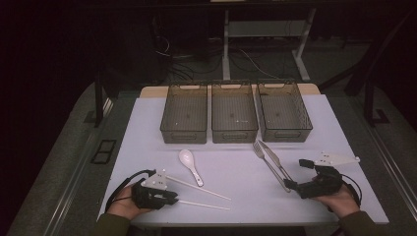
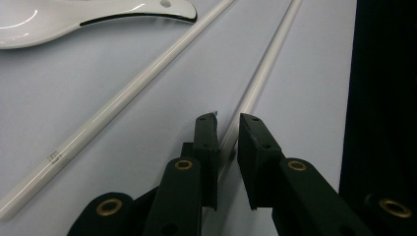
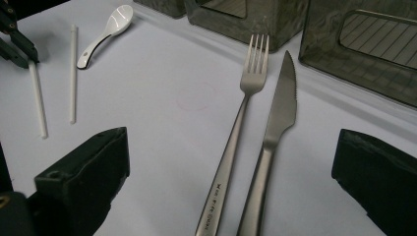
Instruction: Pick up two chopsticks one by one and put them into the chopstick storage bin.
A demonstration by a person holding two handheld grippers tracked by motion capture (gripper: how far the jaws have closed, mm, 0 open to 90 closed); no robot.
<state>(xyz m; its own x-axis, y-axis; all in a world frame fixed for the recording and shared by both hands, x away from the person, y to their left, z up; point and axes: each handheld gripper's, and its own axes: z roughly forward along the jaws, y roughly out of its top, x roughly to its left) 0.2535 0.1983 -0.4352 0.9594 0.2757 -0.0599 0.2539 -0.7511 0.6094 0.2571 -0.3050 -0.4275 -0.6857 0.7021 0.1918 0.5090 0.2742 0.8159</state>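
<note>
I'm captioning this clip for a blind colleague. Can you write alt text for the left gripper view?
Two black jaws of the left gripper close around the near end of a white chopstick on a pale table. A second chopstick lies alongside, with a white spoon beyond.

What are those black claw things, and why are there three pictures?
A person holds a two-jaw grabber in each hand. One camera looks down from above; the other two ride on the grabbers. The left gripper has its jaws nearly closed around the near chopstick; I can't tell whether they pinch it yet. The right gripper is wide open, with a fork and knife lying between its jaws. On the table also lie another chopstick, a white spoon and three bins.
</note>
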